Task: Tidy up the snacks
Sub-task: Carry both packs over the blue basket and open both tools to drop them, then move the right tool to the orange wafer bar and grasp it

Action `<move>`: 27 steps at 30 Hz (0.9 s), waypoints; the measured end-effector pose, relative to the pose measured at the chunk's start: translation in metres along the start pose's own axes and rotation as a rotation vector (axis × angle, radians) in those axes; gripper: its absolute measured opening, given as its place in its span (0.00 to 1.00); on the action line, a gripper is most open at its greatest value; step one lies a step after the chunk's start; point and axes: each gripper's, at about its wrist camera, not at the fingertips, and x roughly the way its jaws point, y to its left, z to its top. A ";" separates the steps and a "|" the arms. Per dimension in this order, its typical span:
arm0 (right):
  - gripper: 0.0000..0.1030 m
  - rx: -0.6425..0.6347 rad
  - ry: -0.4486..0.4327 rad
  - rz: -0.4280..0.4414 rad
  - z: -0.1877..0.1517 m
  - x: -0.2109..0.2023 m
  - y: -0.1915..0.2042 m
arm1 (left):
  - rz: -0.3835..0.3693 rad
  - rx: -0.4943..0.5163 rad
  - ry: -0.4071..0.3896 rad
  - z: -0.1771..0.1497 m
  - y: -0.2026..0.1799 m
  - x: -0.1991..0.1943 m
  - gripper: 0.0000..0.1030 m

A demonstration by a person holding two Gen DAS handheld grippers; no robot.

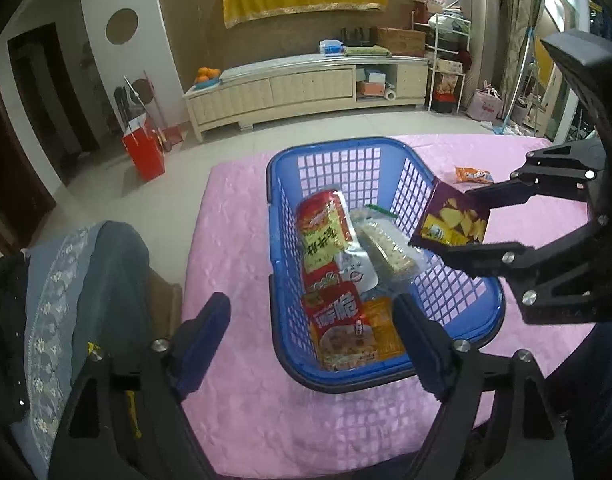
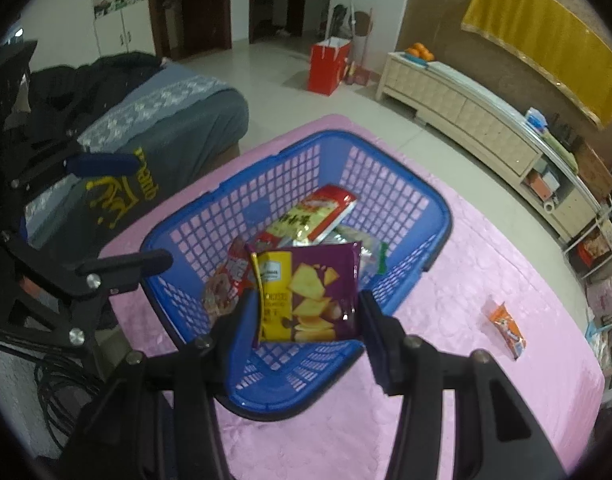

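Right gripper (image 2: 306,312) pinches purple chip bag (image 2: 310,292) over blue basket (image 2: 422,200); left gripper (image 1: 310,332) gapes wide.

Both wrist cams look down close at blue basket (image 1: 386,152) (image 2: 390,184), from opposite sides.

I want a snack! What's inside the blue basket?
The blue basket holds a red-and-green packet, a clear cracker pack, a red noodle packet and an orange packet. They overlap, so anything underneath is hidden.
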 end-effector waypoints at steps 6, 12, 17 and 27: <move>0.54 -0.024 0.044 0.004 -0.003 0.018 0.006 | -0.020 -0.022 0.003 -0.002 0.006 0.003 0.84; 0.67 -0.037 0.063 0.010 -0.008 0.024 0.008 | -0.018 0.010 0.010 -0.007 0.000 0.002 1.00; 0.75 -0.039 0.058 -0.015 -0.013 0.016 0.004 | -0.023 0.014 0.012 -0.009 -0.007 -0.001 1.00; 0.84 0.030 -0.004 -0.085 -0.024 -0.022 -0.033 | -0.021 0.009 -0.001 0.018 -0.024 -0.006 1.00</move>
